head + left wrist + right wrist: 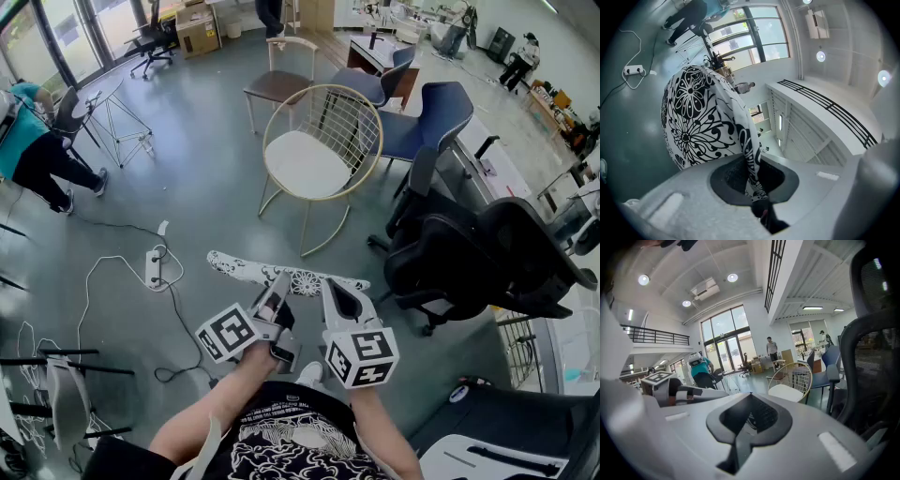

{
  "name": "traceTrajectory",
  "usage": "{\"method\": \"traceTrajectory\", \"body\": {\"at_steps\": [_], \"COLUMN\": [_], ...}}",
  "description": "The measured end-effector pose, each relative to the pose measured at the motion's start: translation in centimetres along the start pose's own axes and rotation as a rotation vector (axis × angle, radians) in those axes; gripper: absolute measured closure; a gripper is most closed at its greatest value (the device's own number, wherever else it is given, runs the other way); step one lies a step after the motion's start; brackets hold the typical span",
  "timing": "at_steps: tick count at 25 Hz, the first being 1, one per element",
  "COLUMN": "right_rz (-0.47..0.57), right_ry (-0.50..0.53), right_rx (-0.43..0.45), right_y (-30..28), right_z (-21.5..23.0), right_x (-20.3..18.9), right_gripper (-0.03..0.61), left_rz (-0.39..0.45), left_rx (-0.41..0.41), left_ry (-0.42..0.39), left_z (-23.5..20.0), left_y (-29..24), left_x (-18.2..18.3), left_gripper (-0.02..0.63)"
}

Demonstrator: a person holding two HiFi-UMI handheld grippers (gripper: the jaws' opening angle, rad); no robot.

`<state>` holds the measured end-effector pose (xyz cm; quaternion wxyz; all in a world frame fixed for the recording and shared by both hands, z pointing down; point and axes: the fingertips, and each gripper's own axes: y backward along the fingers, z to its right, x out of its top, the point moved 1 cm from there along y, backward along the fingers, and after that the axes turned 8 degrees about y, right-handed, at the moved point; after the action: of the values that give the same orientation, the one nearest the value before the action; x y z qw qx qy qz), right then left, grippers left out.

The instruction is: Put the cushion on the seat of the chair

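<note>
The left hand-held gripper (751,171) is clamping the rim of the cushion (693,117), with the black-and-white flowered fabric running straight between its pads. The rest of the round cushion is reaching out from the jaws above the floor, near the person. The right hand-held gripper (751,397) is sitting just to the right, jaws together with nothing between them. Its tip is lying at the cushion's right edge in the head view, but I cannot tell whether it is touching.

Farther off, the gold wire chair (319,141) is standing with its white seat (305,161) bare, well apart from the cushion. I judge the carry to be the step in hand. A one-edge grip is likely letting the cushion sag, so a slow, level approach from the chair's open near side suits best. That means passing left of the black office chair (487,253), clearing the wire back, and centring the cushion over the seat before the jaws open.
</note>
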<state>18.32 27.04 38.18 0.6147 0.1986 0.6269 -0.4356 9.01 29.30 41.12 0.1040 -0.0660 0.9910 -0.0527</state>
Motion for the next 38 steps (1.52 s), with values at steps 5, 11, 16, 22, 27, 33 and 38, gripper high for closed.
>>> {"method": "traceTrajectory", "body": {"at_steps": [5,11,16,22,27,33,38], "right_rz": [0.005,-0.004,-0.009,-0.025,-0.044,-0.068,-0.094], "right_ry": [-0.002,0.001,-0.008,0.001,0.004,-0.010,-0.018], "right_rx": [0.006,0.025,0.052,0.075,0.070,0.039,0.005], "right_y": [0.4,0.1,-1.2,-3.3,-6.1,-11.0,-15.2], "right_z": [1.8,3.3,3.9,4.4,5.3,6.6,7.3], "right_x": [-0.1,-0.5,-0.4,-0.3,0.1,0.6,1.6], "right_gripper": [0.583,0.583,0.581,0.582,0.582,0.583,0.581], "left_rz": [0.006,0.026,0.060,0.084,0.083,0.050,0.018], "left_rx": [0.009,0.028,0.035,0.038,0.039,0.049,0.044], "left_ry": [-0.003,-0.029,-0.030,-0.028,0.004,0.000,0.026], "left_z": [0.1,0.1,-0.1,-0.7,-1.7,-3.2,-4.0], "left_y": [-1.3,-2.3,-2.8,-4.3,-6.9,-10.4,-13.6], "left_x": [-1.3,-1.5,-0.5,1.0,3.1,6.8,10.4], "left_gripper": [0.598,0.598,0.598,0.598,0.598,0.598,0.598]}}
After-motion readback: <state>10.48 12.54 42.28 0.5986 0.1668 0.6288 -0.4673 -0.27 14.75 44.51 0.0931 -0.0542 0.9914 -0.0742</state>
